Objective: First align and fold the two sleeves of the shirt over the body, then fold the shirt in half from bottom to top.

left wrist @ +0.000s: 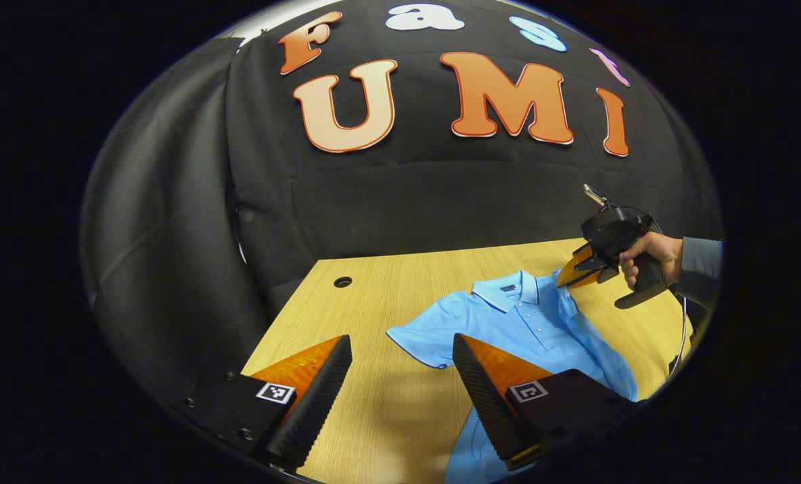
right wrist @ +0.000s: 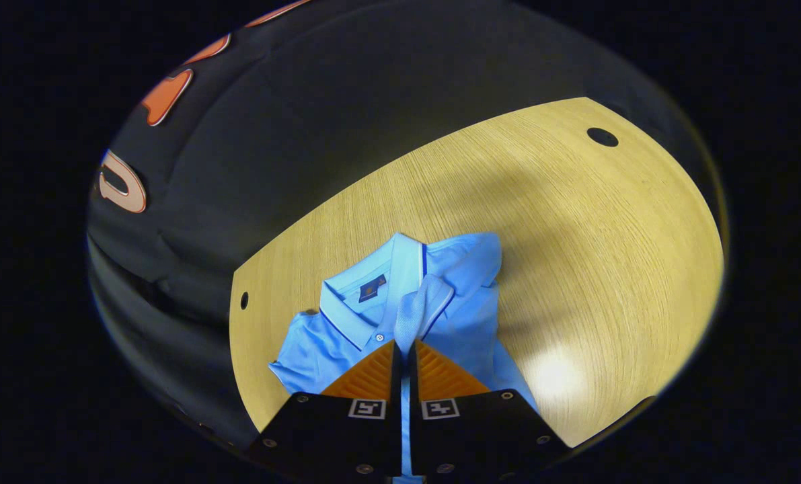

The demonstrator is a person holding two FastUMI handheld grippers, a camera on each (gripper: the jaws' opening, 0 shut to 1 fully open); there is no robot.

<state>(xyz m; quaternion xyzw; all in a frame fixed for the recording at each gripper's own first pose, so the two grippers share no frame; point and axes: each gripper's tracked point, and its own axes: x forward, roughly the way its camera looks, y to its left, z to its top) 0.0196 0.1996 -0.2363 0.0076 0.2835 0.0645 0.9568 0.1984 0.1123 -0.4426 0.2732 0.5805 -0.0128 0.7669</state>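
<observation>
A light blue polo shirt [left wrist: 528,323] lies face up on the wooden table [left wrist: 387,296], collar toward the wall. One short sleeve [left wrist: 417,339] lies spread flat to the left. My left gripper [left wrist: 400,343] hovers open above the table beside that sleeve, holding nothing. A hand [left wrist: 649,252] holds my right gripper [left wrist: 565,279] close to the collar on the shirt's other side. In the right gripper view, my right gripper [right wrist: 405,346] is shut on the other sleeve [right wrist: 419,306], which is lifted over the shirt [right wrist: 333,329] body.
The table [right wrist: 575,235] has bare wood to the left and behind the shirt, with a round cable hole [left wrist: 342,281] near its far left corner and another hole [right wrist: 602,137] at the opposite corner. Black cloth wall stands close behind the table.
</observation>
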